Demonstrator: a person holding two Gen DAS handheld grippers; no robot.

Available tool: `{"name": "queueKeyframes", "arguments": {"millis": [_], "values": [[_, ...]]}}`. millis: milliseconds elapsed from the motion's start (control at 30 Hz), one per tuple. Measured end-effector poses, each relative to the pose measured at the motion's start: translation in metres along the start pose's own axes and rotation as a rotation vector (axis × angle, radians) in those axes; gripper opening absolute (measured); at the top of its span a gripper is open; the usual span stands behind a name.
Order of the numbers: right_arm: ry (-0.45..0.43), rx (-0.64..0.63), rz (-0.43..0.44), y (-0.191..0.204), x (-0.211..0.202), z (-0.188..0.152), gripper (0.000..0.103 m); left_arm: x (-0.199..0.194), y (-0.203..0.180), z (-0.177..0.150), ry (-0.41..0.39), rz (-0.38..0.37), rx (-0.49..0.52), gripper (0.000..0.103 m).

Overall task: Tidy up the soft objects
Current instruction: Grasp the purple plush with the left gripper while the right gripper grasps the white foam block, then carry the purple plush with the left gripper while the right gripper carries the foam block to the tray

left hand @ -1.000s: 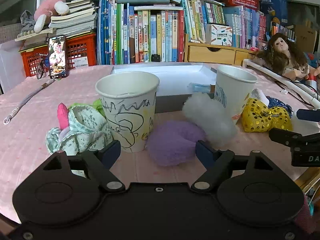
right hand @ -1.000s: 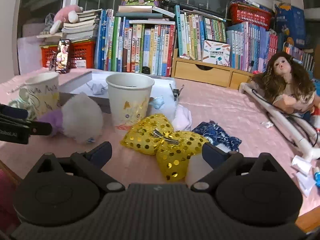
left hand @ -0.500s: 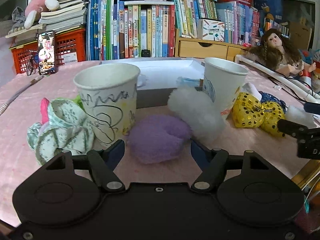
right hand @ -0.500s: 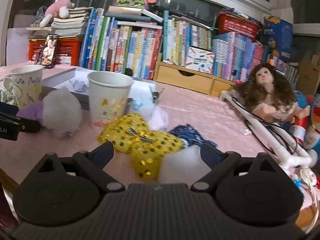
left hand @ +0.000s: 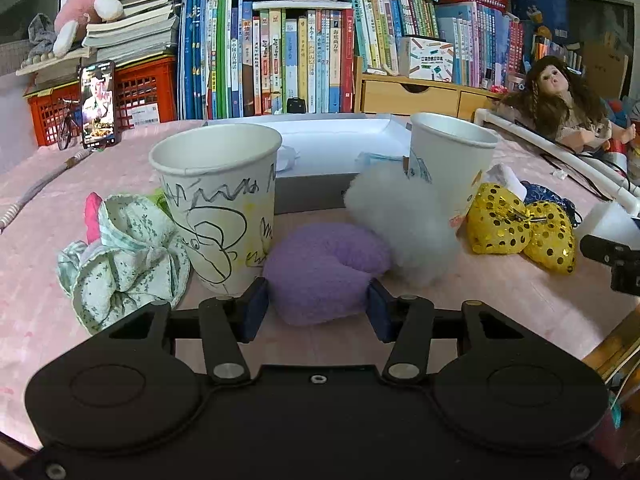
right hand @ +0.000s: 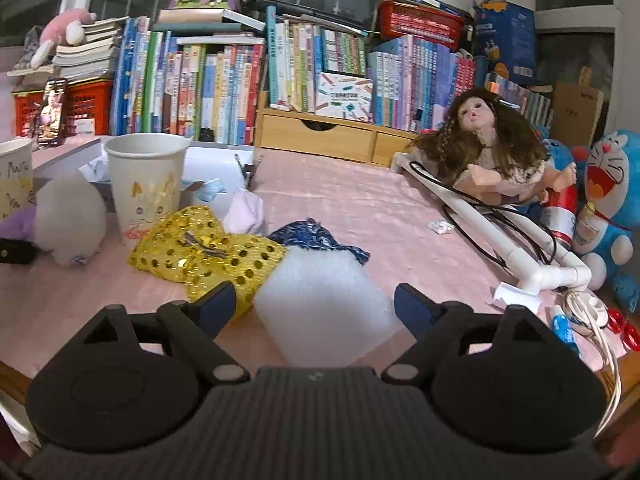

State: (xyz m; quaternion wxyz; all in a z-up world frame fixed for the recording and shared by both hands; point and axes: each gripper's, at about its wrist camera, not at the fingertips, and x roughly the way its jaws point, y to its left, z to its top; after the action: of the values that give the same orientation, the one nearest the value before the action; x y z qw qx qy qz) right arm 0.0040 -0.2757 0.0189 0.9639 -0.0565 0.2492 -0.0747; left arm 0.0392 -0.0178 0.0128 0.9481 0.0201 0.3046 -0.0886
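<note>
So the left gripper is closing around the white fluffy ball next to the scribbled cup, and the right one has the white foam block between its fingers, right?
Not quite. The left gripper has been closing on the purple plush piece, not the white fluffy ball, which sits behind it; the left wrist view shows this. The rest holds: it sits by the scribbled cup, and the right gripper straddles the white foam block.

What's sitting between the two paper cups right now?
In the left wrist view, the grey-sided tray lies between the scribbled cup and the other cup, with the white pompom and purple scrunchie nearer.
</note>
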Motion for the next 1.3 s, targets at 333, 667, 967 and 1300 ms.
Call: {"name": "queueKeyframes", "arguments": {"millis": [333,667,967,1300], "values": [[-0.016,0.065,-0.027,-0.013,-0.004,0.006,0.066,-0.028,-0.002,0.001,-0.041,-0.005,0.032,0.048],[-0.097,0.079,0.034,-0.007,-0.014,0.032,0.065,-0.060,-0.002,0.021,-0.110,-0.035,0.029,0.048],[-0.140,0.104,0.142,0.001,-0.005,0.075,0.065,-0.081,0.005,0.071,-0.175,-0.097,0.025,0.048],[-0.145,0.087,0.251,0.020,0.024,0.137,0.065,-0.043,0.031,0.147,-0.133,-0.101,-0.033,0.048]]}}
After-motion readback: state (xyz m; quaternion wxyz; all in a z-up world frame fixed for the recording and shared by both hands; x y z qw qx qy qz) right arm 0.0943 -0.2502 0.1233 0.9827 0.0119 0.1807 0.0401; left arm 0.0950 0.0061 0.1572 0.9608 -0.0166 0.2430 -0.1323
